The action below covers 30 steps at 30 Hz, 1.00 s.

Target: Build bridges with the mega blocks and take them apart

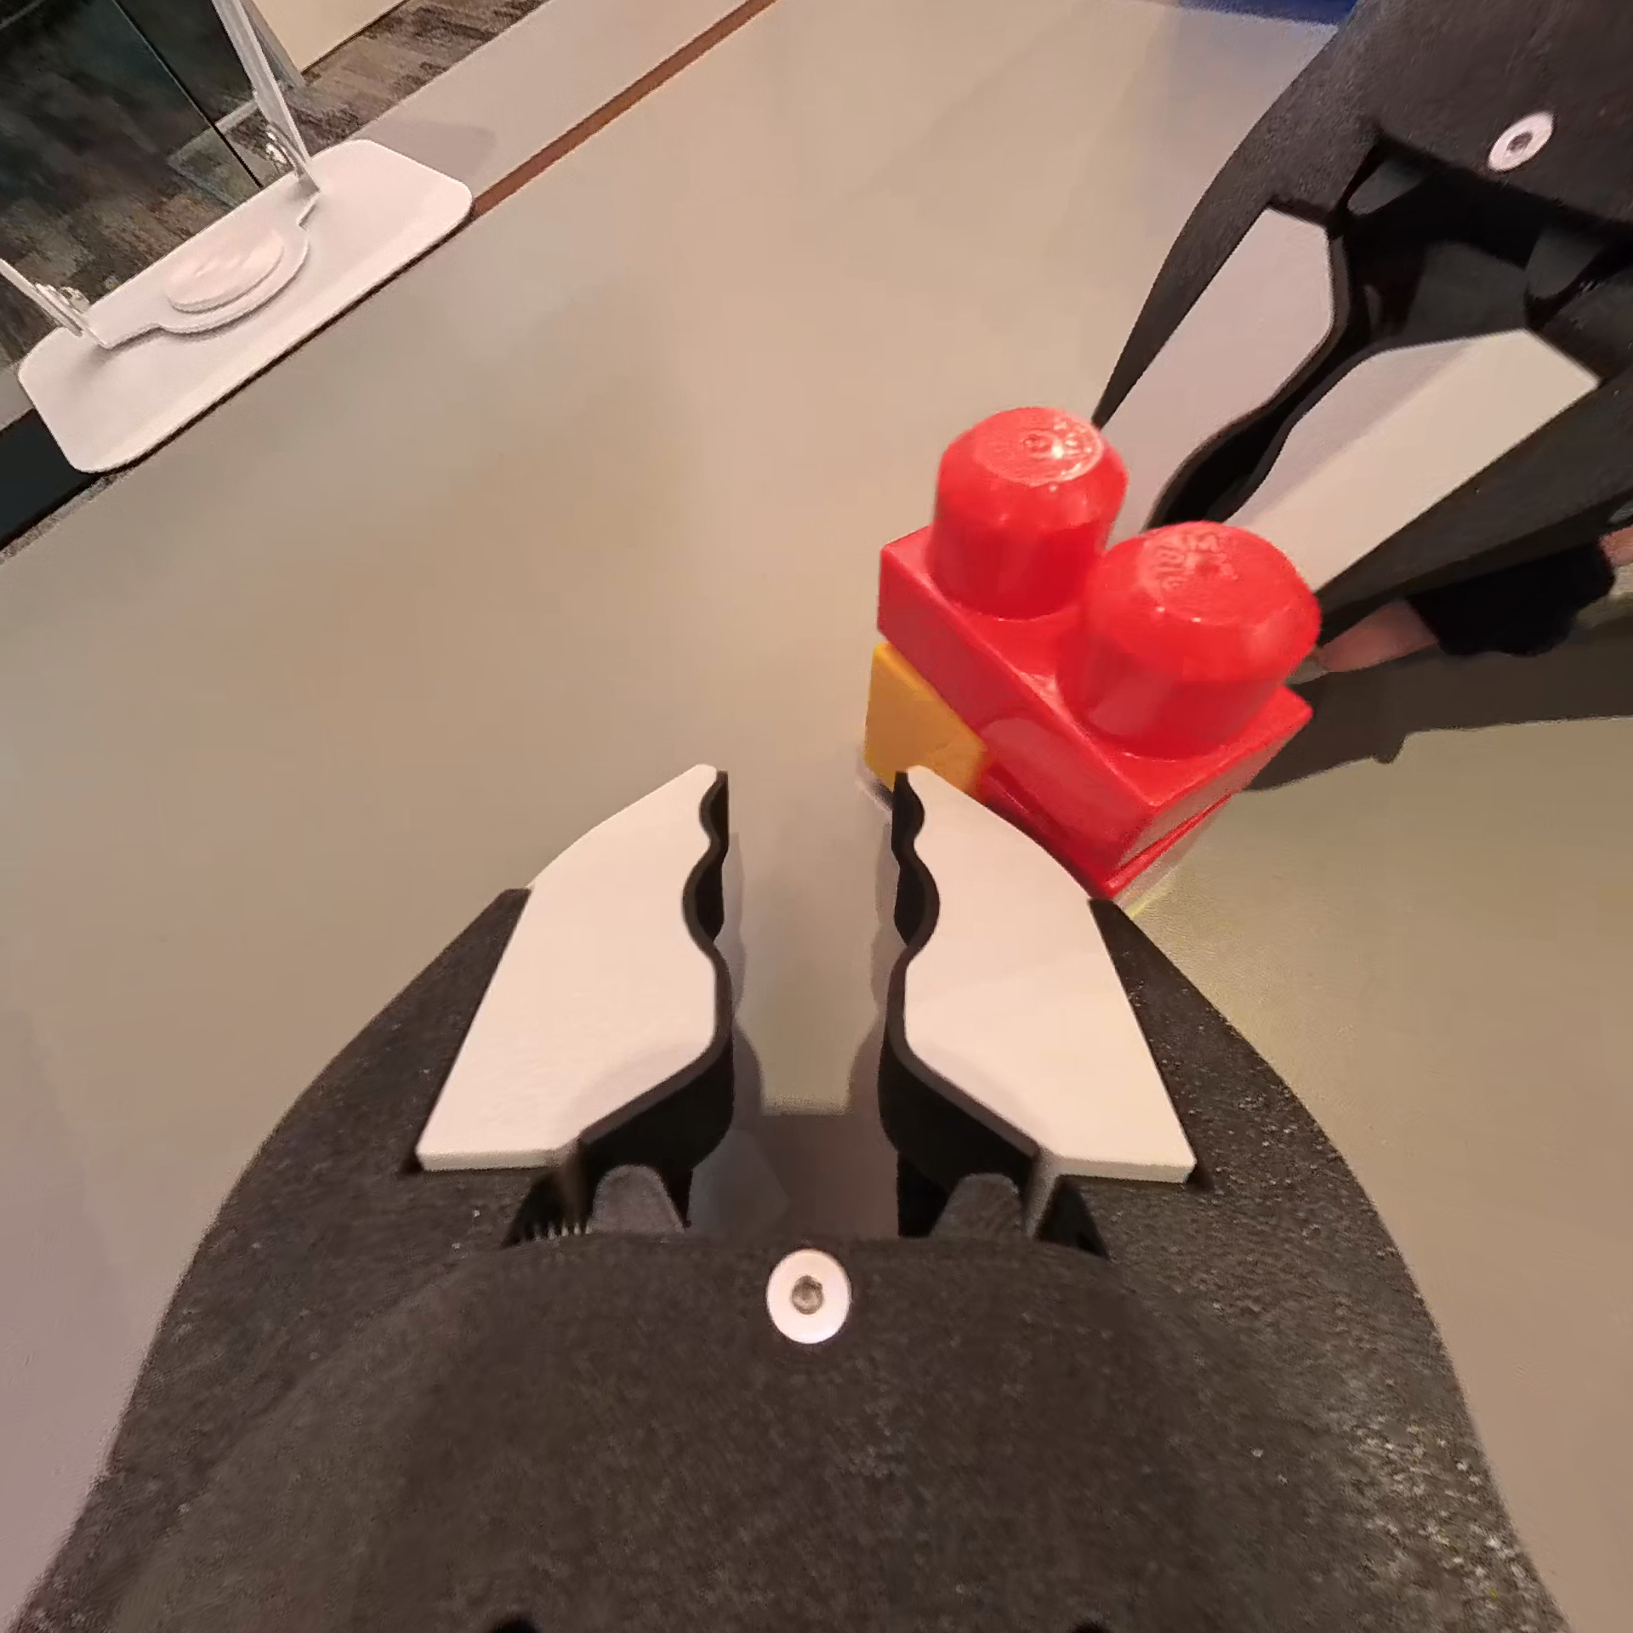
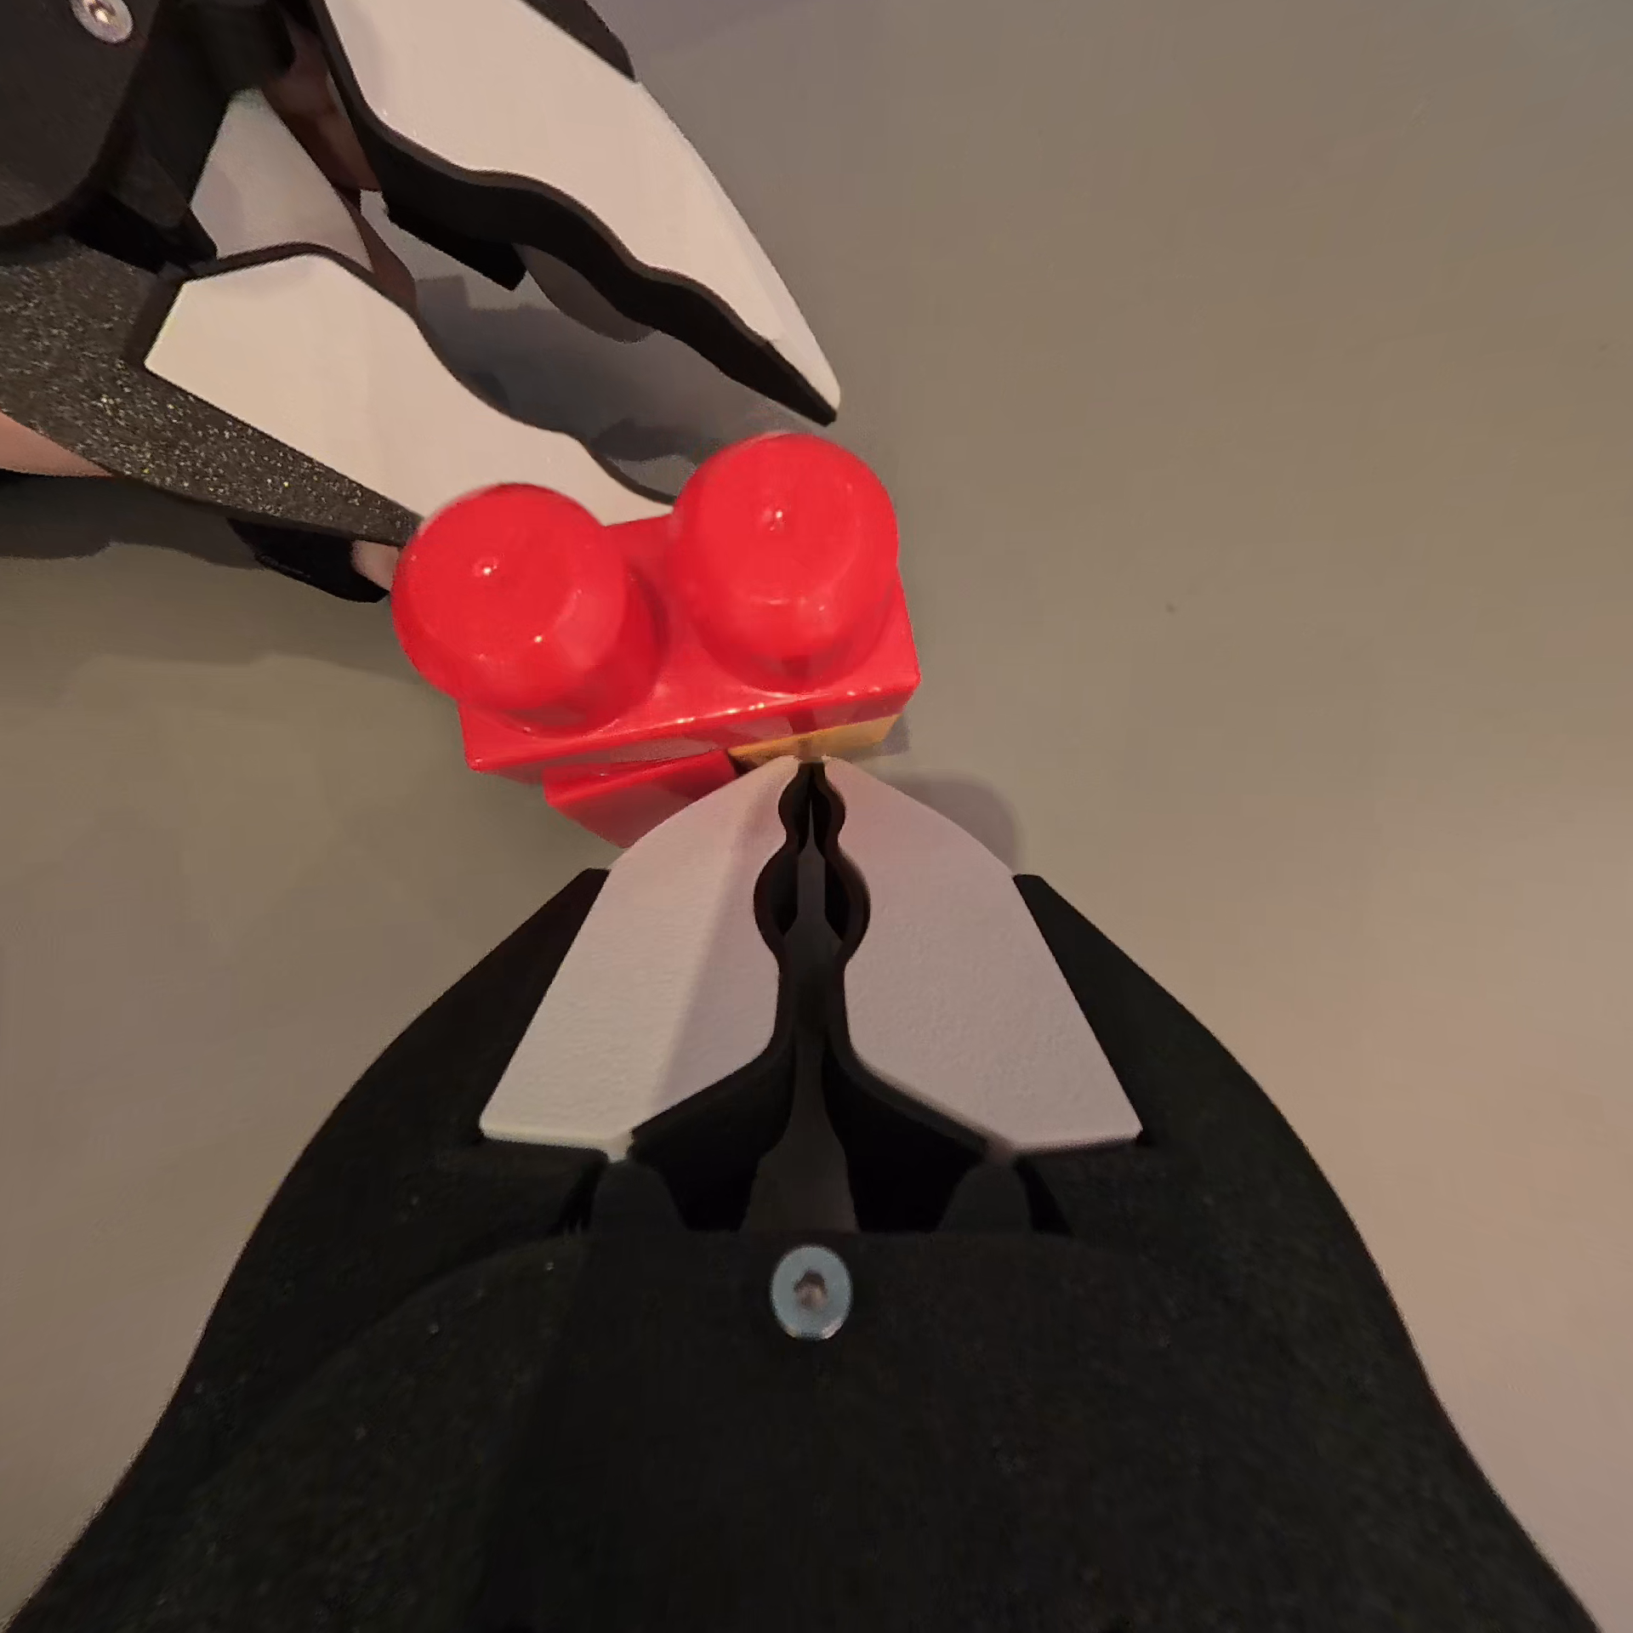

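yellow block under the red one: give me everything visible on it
Only a little of the yellow block shows. It looks like glossy, hard plastic, with a flat side face and a sharp corner. It sits beneath one end of the two-stud red block, beside a lower red block under the other end. Its studs and base are hidden. In the right wrist view, the right gripper has its closed tips at the yellow edge; contact can't be confirmed. The open left gripper is beside it, holding nothing.

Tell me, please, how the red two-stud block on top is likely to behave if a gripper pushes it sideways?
The red two-stud block looks like glossy hard plastic, so it probably stays stiff and may slide against flat fingers. It sits across a lower red block and a yellow block, so a sideways push may well tip or shift the little stack instead of freeing it.
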{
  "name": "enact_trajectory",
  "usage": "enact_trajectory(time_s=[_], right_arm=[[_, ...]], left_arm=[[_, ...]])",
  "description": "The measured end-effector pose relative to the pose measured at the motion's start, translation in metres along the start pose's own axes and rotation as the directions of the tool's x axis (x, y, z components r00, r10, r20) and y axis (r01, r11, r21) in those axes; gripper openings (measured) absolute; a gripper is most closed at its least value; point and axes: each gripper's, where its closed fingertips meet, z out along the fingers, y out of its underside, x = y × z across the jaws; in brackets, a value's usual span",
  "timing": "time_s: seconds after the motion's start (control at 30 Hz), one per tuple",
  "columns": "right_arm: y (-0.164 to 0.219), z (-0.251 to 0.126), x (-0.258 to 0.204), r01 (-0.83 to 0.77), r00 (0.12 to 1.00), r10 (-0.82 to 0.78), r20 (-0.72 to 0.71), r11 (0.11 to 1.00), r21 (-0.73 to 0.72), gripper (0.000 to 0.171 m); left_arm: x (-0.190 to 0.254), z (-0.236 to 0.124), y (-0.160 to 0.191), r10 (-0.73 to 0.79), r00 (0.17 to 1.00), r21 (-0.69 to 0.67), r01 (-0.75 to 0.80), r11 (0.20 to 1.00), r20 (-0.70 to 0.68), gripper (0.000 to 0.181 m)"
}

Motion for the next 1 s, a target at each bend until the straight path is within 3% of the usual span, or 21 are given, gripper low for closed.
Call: enact_trajectory(time_s=[0.27,0.43,0.8,1.0], right_arm=[[-0.002,-0.014,0.004,-0.019,0.999,0.019,-0.031,1.000,0.016,0.000],[-0.024,-0.038,0.015,-0.018,0.993,0.028,-0.118,0.996,0.085,0.000],[-0.024,-0.023,0.008,0.007,0.995,-0.008,-0.099,1.000,-0.005,0.000],[-0.022,-0.026,0.007,-0.008,0.996,0.010,-0.092,1.000,0.022,0.000]], left_arm=[[-0.005,-0.005,0.008,-0.009,1.000,-0.025,0.010,1.000,0.007,0.044],[-0.011,-0.003,0.009,-0.016,1.000,-0.035,0.017,0.999,0.024,0.043],[-0.004,0.010,0.008,0.024,1.000,-0.077,-0.024,0.997,-0.001,0.042],[-0.004,0.009,0.009,0.031,1.000,-0.079,-0.031,0.996,0.000,0.042]])
